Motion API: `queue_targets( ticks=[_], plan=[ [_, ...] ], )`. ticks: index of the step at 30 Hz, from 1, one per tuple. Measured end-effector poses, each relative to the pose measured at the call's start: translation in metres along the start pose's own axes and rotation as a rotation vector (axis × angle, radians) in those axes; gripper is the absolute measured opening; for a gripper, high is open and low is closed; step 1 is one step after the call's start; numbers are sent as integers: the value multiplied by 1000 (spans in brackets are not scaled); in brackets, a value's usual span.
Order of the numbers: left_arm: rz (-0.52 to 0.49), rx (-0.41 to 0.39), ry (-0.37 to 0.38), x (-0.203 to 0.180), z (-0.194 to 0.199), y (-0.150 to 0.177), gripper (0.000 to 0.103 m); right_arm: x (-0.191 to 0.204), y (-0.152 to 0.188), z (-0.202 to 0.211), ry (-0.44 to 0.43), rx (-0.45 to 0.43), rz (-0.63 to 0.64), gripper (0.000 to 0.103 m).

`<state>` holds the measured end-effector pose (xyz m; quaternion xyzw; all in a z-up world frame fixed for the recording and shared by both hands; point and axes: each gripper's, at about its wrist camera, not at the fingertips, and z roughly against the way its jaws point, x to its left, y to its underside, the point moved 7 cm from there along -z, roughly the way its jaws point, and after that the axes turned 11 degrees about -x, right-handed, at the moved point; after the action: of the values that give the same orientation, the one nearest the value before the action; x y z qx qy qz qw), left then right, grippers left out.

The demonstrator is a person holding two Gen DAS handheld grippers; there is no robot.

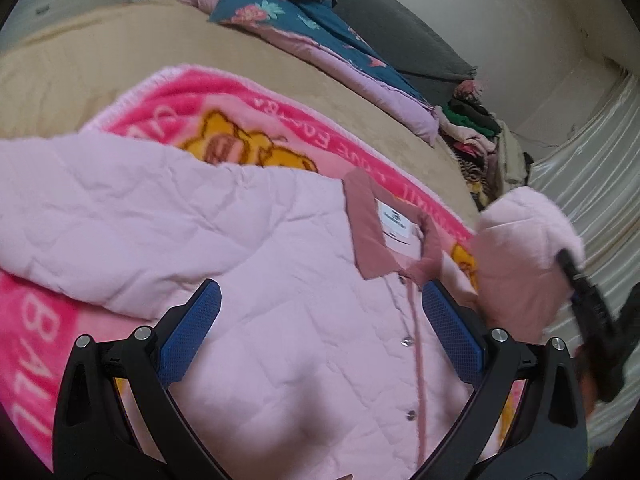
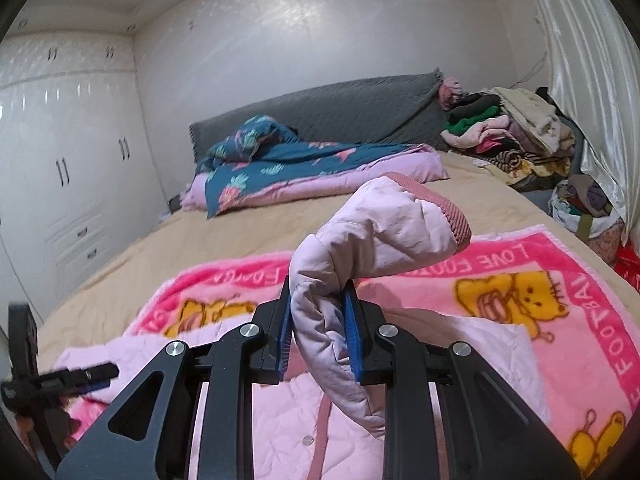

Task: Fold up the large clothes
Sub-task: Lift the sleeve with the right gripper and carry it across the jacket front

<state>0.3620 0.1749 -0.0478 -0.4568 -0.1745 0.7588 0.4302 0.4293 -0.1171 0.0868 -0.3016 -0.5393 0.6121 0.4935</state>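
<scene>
**Bedroom, tan bed: one jacket, one blanket**

Tan bed (image 2: 120, 256) carries one pink blanket (image 2: 560, 280); one pink jacket (image 1: 260, 280) lies on it. Left gripper (image 1: 320, 320) spread apart above jacket. Right gripper (image 2: 318, 336) clamps one raised sleeve (image 2: 380, 224).

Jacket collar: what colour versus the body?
The collar is dusty rose, darker than the pale pink quilted jacket. Left wrist view shows it best.

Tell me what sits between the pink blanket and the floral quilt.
Only bare tan bedsheet lies between the pink blanket and the floral quilt; nothing rests on that stretch. The right wrist view shows it best.
</scene>
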Motion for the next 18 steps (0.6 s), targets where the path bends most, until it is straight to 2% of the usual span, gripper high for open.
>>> queue_targets(
  ticks=[3,5,12,18],
  plan=[
    [74,24,87,-3,-4,4,94,18,20,-8,-16,19,61,22],
    [109,35,113,-3,-6,7,94,27,33,-13,-29,35,98,22],
    [163,55,124,5,-14,13,94,62,86,-31,-106,142,173,24],
    [193,61,125,13,-18,15,94,92,126,-34,-194,220,206,31]
  ],
)
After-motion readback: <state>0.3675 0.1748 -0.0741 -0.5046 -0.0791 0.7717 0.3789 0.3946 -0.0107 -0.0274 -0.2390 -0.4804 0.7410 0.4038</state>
